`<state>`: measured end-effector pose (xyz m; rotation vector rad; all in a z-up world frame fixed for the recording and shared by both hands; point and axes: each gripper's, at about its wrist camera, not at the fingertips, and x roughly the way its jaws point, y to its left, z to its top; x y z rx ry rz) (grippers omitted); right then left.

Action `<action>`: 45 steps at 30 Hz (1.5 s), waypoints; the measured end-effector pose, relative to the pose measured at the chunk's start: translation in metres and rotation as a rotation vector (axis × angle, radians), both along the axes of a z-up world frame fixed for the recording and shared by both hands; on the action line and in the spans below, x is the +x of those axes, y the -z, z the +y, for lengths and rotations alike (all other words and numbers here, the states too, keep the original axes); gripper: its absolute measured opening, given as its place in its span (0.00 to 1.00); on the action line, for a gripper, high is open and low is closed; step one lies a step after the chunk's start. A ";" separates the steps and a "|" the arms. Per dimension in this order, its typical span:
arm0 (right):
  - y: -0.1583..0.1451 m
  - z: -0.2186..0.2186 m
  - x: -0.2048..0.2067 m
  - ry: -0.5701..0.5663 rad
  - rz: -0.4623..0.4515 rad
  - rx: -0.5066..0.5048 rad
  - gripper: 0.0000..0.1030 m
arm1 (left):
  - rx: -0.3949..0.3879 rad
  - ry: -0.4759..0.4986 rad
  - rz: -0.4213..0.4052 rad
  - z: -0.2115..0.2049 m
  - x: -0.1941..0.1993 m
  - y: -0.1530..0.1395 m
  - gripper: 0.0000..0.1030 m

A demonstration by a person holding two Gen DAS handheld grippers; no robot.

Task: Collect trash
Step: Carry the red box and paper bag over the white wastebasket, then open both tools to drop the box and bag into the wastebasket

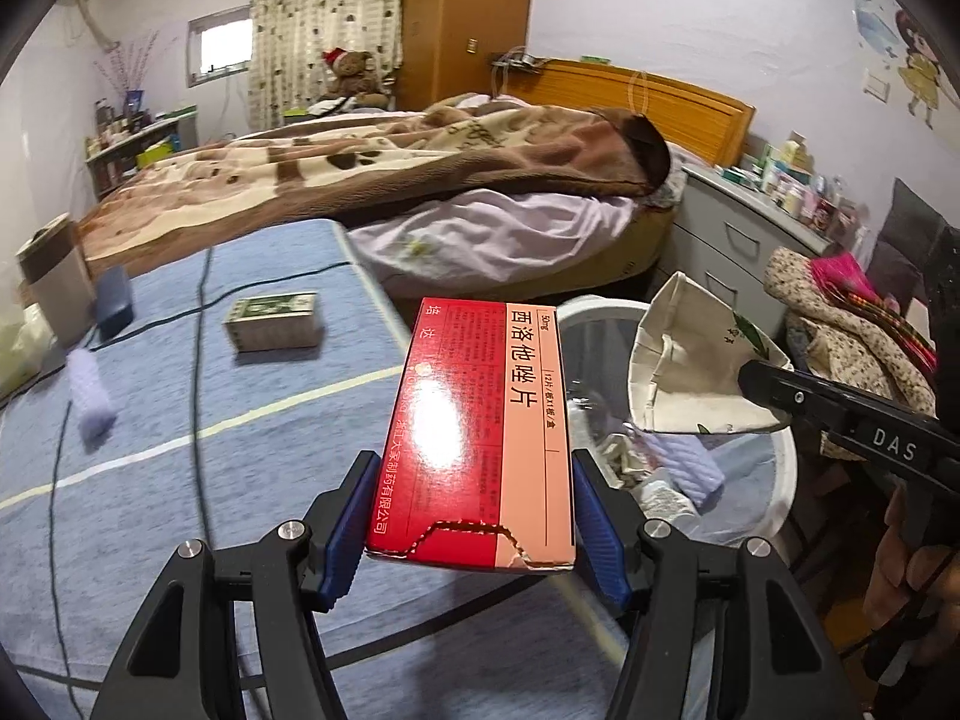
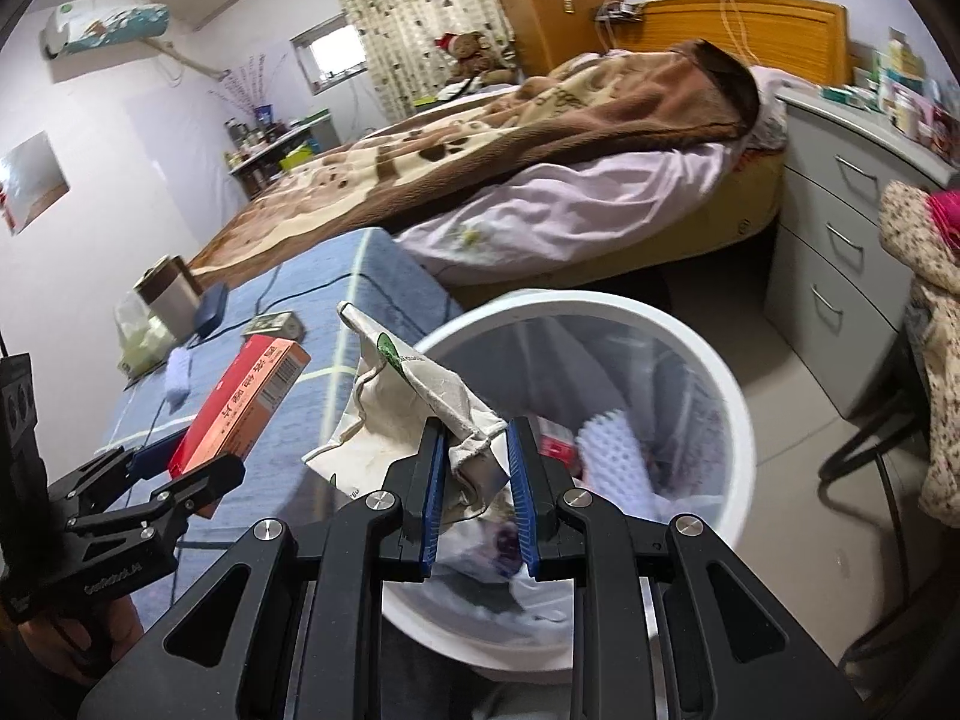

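**Two pieces of trash held at the bin, ready to drop**

Far left of the left wrist view: a blue cloth-covered worktop (image 1: 180,408) carrying a small green box (image 1: 271,321), a lilac ridged roll (image 1: 90,399) and a dark cable. Possibly more trash to gather, judging by the task.

Centre of the same view: left gripper (image 1: 471,519) closed on a red medicine box (image 1: 480,438), blue fingers (image 1: 345,519) pressed flat against its two long sides near the torn near end. Long axis running straight away from the camera, far end pointing toward the bed (image 1: 372,180) and slightly up. Held at the bin's left edge, not yet over the opening, presumably waiting its turn.

Right of centre: white trash bin (image 1: 786,480), already holding wrappers and another lilac roll.

Right wrist view, lower centre: right gripper (image 2: 477,480) pinching a crushed paper cup (image 2: 414,408) by a crumpled corner, fingers nearly closed. Cup leaning up and left, long axis diagonal, mouth facing lower left. Hanging over the bin's near left rim (image 2: 735,420), likely so that letting go drops it inside.
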<state>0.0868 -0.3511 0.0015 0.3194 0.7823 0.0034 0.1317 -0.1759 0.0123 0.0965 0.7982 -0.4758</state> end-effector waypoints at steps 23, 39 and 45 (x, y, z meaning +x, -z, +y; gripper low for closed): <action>0.021 -0.039 -0.004 0.117 0.098 -0.020 0.26 | -0.040 0.195 0.089 -0.079 0.010 0.027 0.61; 0.004 -0.020 -0.011 0.063 0.046 -0.042 0.52 | -0.076 0.126 0.066 -0.040 0.004 0.016 0.61; -0.005 -0.003 -0.012 0.008 0.019 -0.056 0.52 | -0.071 0.091 0.057 -0.020 -0.003 0.013 0.61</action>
